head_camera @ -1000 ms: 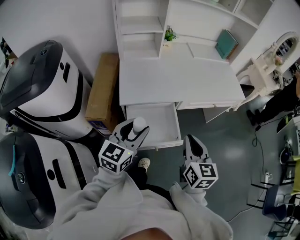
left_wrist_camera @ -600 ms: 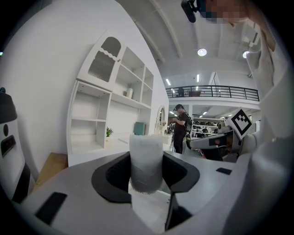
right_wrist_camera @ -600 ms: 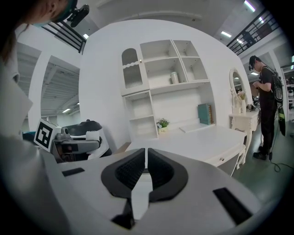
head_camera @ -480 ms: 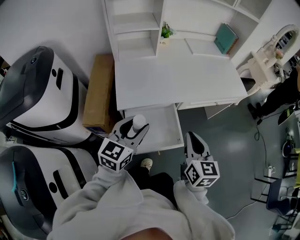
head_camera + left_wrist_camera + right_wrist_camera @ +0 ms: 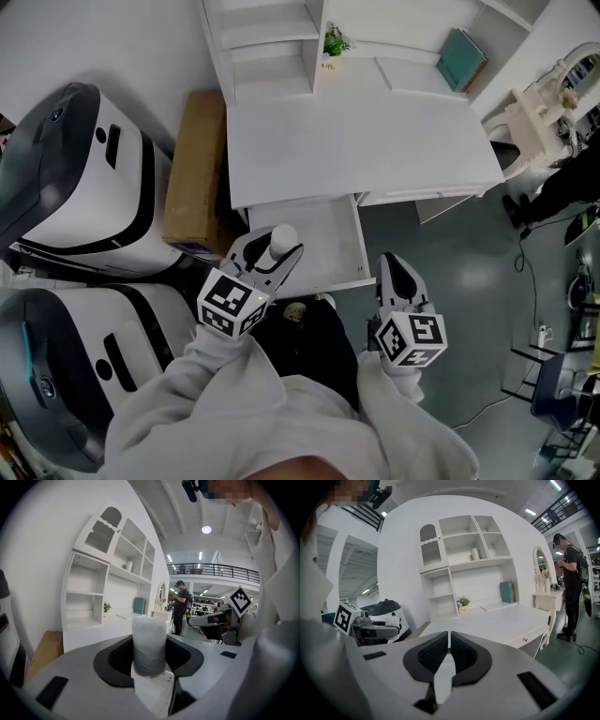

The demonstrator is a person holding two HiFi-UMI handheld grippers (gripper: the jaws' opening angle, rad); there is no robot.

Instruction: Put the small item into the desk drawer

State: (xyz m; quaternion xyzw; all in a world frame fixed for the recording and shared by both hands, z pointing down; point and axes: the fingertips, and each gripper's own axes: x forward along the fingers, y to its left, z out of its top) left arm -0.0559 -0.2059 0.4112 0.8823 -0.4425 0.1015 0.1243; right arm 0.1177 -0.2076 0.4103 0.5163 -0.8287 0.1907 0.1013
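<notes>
Cylinder (image 5: 149, 639), small and frosted white, stands upright, clamped mid-body in the left gripper (image 5: 150, 660) by the open desk drawer (image 5: 328, 246) front; probably light, stiff, slick. The right gripper (image 5: 449, 649) has its jaws together, empty.

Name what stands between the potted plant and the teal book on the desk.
Nothing; the desk between potted plant and teal book is bare white, shown in the head view.

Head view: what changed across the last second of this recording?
The left gripper and right gripper eased slightly forward toward the open drawer. Nothing taken or released: the left stays shut on the small white cylinder, the right shut and empty; drawer still open.
</notes>
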